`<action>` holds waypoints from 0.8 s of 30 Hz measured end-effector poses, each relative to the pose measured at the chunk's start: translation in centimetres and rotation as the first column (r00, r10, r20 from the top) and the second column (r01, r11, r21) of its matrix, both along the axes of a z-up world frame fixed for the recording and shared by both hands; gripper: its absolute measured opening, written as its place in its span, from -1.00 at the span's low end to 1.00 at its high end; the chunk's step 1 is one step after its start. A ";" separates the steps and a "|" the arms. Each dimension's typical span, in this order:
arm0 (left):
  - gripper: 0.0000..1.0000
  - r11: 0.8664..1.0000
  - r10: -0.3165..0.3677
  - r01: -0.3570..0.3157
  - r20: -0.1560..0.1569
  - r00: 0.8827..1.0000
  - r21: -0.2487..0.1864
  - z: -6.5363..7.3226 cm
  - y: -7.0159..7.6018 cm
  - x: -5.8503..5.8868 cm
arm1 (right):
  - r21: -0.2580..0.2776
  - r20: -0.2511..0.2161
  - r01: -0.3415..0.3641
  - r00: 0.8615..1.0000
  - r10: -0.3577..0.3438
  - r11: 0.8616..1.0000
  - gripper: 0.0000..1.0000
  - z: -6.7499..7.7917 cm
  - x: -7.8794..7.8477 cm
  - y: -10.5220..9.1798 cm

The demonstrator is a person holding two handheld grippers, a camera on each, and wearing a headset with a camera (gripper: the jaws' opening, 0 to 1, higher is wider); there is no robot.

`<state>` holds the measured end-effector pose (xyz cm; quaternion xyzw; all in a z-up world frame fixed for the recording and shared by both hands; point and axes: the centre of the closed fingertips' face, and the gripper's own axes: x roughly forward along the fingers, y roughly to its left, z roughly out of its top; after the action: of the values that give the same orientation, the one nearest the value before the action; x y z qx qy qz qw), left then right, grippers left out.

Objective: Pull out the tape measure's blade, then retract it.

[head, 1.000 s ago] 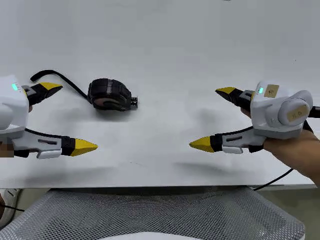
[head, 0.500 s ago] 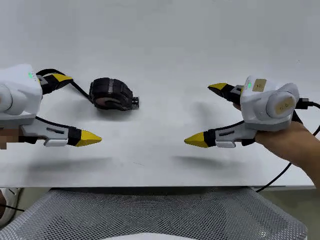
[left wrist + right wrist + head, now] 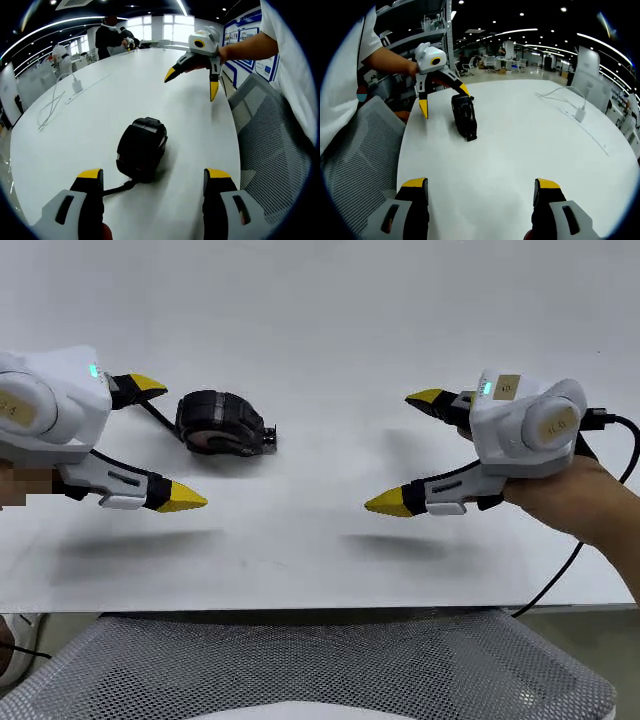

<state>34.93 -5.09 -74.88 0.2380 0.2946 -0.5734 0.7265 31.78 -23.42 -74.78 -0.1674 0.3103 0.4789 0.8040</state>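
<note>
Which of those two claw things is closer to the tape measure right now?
Left. The left gripper is open just beside the tape measure, which lies right ahead of it. The right gripper hovers, open, well off to the other side.

tape measure (image 3: 222, 427): one, black, with one black strap (image 3: 158, 418). tongs: two, left tongs (image 3: 172, 443) and right tongs (image 3: 401, 450); two yellow-tipped jaws on each, four tips in all. tabletop (image 3: 320, 320): one, white. mesh chair (image 3: 300, 660): one, grey. black cable (image 3: 618, 421) at the right tongs: one. white cable (image 3: 52, 105) on the tabletop: one, with one plug block (image 3: 76, 85).
</note>
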 end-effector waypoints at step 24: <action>-0.18 0.989 -0.121 0.123 -0.032 0.992 0.078 -1.0 -1.1 1.8 | 0.002 0.014 -0.054 0.998 0.054 0.999 0.67 -0.1 1.7 2.4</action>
<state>36.70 -6.17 -75.91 0.2767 0.3122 -0.6076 0.6758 33.48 -21.01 -74.91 -0.1780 0.2993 0.4999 0.7930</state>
